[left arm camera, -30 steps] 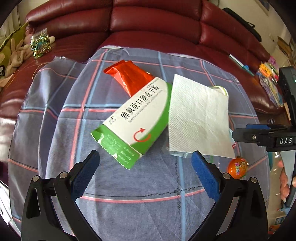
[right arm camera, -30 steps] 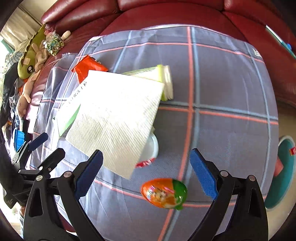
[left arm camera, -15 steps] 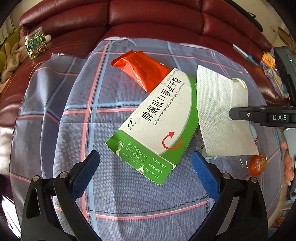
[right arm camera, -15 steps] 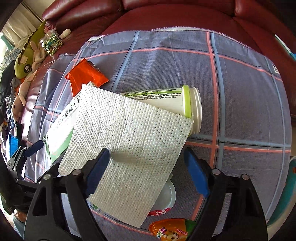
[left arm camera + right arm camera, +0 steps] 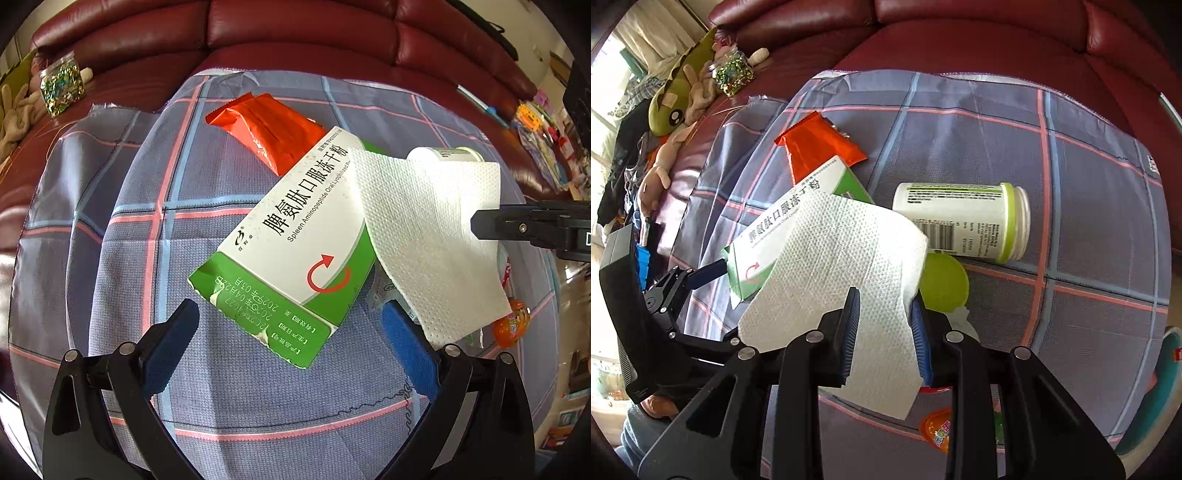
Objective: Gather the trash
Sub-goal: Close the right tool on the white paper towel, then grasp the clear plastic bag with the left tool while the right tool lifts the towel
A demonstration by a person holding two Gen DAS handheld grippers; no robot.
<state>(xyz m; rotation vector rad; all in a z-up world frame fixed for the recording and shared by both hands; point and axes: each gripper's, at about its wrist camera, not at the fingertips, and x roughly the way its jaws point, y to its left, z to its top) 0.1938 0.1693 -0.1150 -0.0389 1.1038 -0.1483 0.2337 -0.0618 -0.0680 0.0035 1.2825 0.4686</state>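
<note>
Six trash items lying on plaid cloth point(image 5: 122, 258), none collected yet. We are closing right gripper point(image 5: 884, 332) around paper towel point(image 5: 849, 266), sheet between pads. We are holding left gripper point(image 5: 291, 332) wide open, empty, carton point(image 5: 295, 240) at its 12 o'clock. Bottle point(image 5: 960, 221) lying at towel's 2 o'clock; cloth past it bare.

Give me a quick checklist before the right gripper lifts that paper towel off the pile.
1. Paper towel between right gripper pads: ok, jaws closing around it.
2. Firm pinch achieved: cannot tell.
3. Nothing else caught between the pads: ok, only towel shows there.
4. Items under the towel, green and white box and white bottle, free of it: cannot tell.
5. Left gripper clear of the towel: ok, open, over the box end.
</note>
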